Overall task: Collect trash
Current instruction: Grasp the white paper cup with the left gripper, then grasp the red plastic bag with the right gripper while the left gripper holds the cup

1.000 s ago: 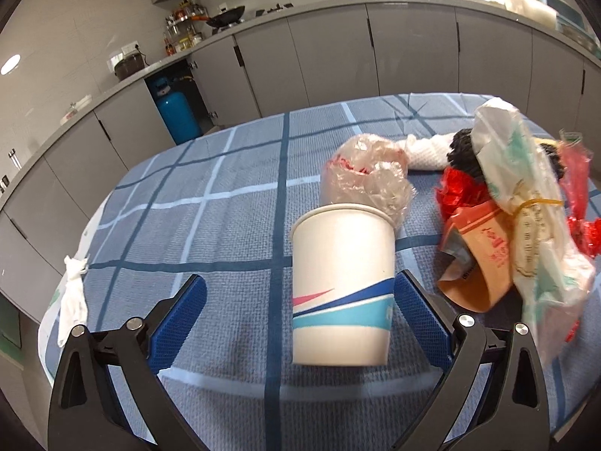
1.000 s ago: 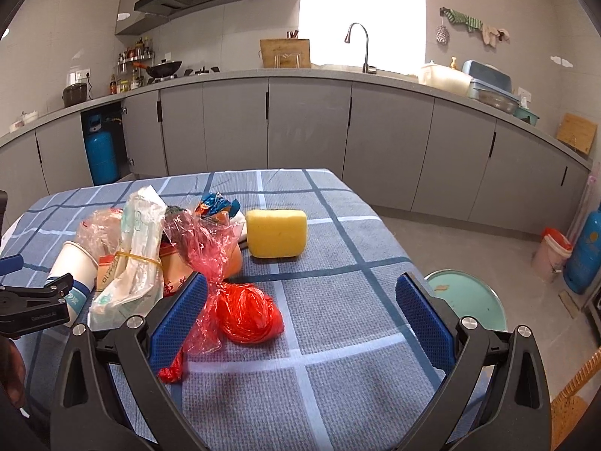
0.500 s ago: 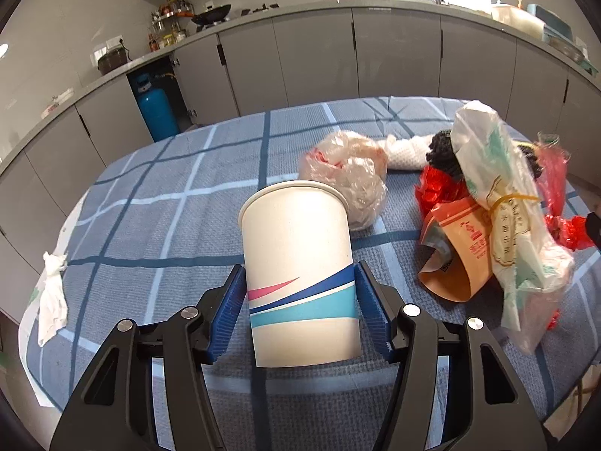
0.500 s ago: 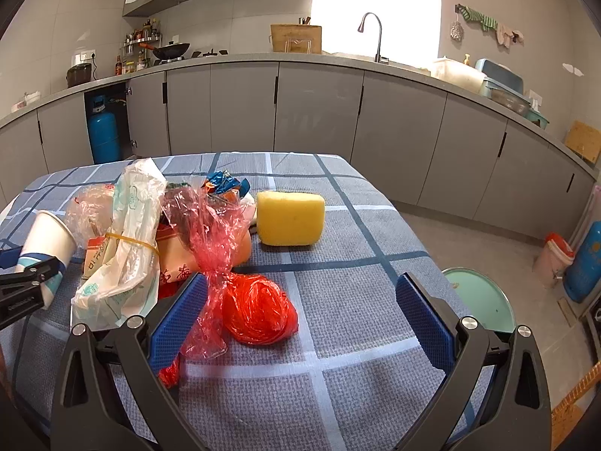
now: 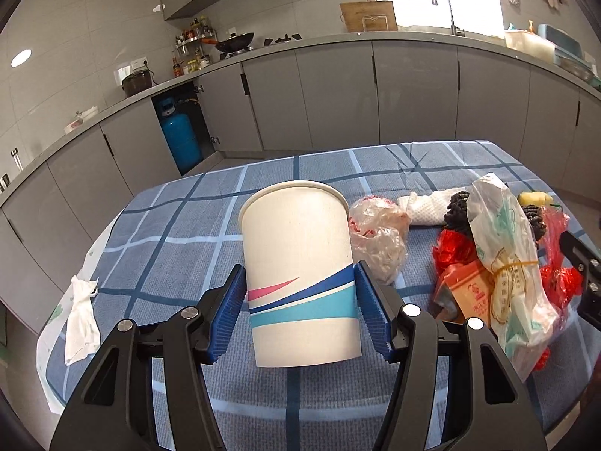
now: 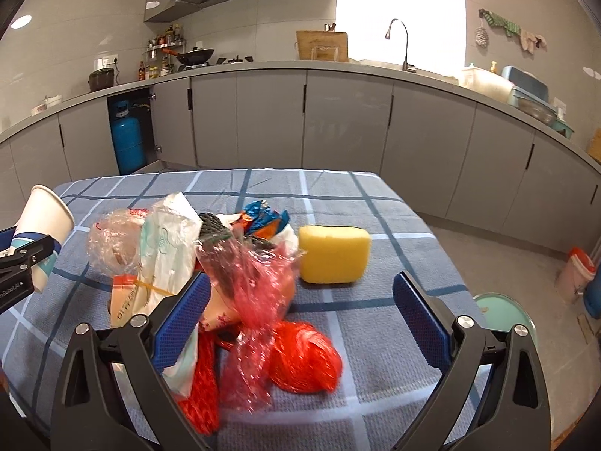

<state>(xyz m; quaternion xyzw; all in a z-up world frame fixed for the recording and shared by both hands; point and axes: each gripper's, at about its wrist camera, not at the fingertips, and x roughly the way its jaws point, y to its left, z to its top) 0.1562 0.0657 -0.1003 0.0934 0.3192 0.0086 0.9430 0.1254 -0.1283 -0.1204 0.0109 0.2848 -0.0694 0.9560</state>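
Note:
My left gripper (image 5: 300, 289) is shut on a white paper cup (image 5: 300, 263) with pink and blue stripes and holds it upright just above the table. The cup (image 6: 41, 221) also shows at the left edge of the right wrist view. A trash pile lies to its right: a clear crumpled bag (image 5: 375, 240), a white plastic bag (image 5: 503, 263) with a rubber band, and an orange packet (image 5: 465, 293). My right gripper (image 6: 302, 293) is closing, still wide. A pink clear bag (image 6: 255, 282) and a red bag (image 6: 304, 357) lie between its jaws, and neither pad presses on them.
A yellow sponge (image 6: 332, 253) lies beyond the pile. A white tissue (image 5: 80, 319) hangs at the left edge of the blue checked tablecloth (image 5: 188, 233). A round green stool (image 6: 503, 312) and a bucket (image 6: 574, 274) stand on the floor at right. Grey cabinets and a blue gas cylinder (image 5: 178, 135) lie behind.
The left jaws closed onto the cup and raised it off the cloth. The right gripper moved left over the pink and red bags, and its jaws narrowed a little.

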